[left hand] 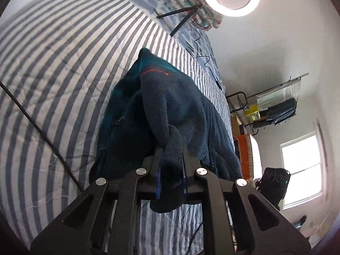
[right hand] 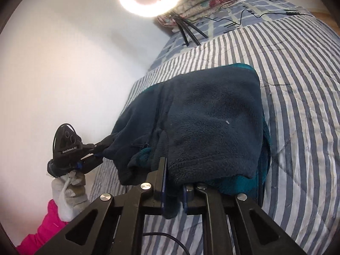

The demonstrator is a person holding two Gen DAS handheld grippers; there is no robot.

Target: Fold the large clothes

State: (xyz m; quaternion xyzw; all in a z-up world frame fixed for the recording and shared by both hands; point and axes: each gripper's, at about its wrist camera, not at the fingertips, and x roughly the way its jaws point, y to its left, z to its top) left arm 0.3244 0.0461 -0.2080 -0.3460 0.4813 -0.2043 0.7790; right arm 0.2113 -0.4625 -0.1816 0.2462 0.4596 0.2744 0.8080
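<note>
Both grippers, left [left hand: 171, 159] and right [right hand: 174, 182], clamp the fleece jacket's [right hand: 212, 110] near hem; next, carry it evenly over.

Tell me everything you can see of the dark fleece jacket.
The fleece jacket is navy pile with teal lining, an orange chest logo and zippers. It lies half folded on the striped quilt. The left tongs and the right tongs are each shut on its near edge, which hangs between the fingers.
</note>
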